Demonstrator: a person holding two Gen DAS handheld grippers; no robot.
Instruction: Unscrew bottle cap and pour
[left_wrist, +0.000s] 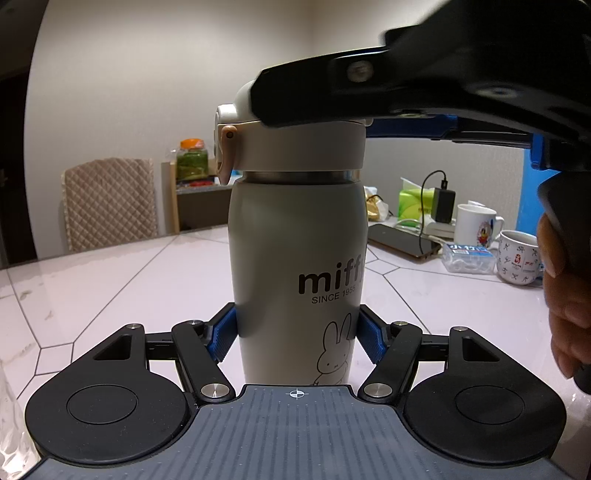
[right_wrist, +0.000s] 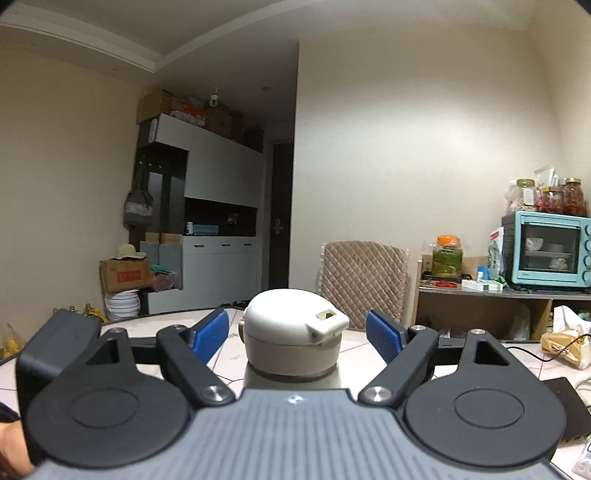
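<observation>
A grey "miffy" thermos bottle (left_wrist: 295, 258) stands upright on the white table (left_wrist: 110, 280). Its cream flip-top cap (left_wrist: 295, 144) is on. My left gripper (left_wrist: 297, 334) is shut on the bottle's lower body, blue pads pressed against both sides. My right gripper (right_wrist: 295, 334) is open, with its blue fingers (right_wrist: 210, 334) on either side of the cap (right_wrist: 291, 338) and a gap on each side. In the left wrist view the right gripper's black body covers the cap's top from the right.
Two mugs (left_wrist: 476, 225), a small plastic box (left_wrist: 469, 258), a phone (left_wrist: 402, 240), a charger and a tissue box (left_wrist: 413, 201) sit at the table's right. A quilted chair (left_wrist: 110, 206) stands behind the table. A shelf with a jar and a blue oven (right_wrist: 546, 251) stands further back.
</observation>
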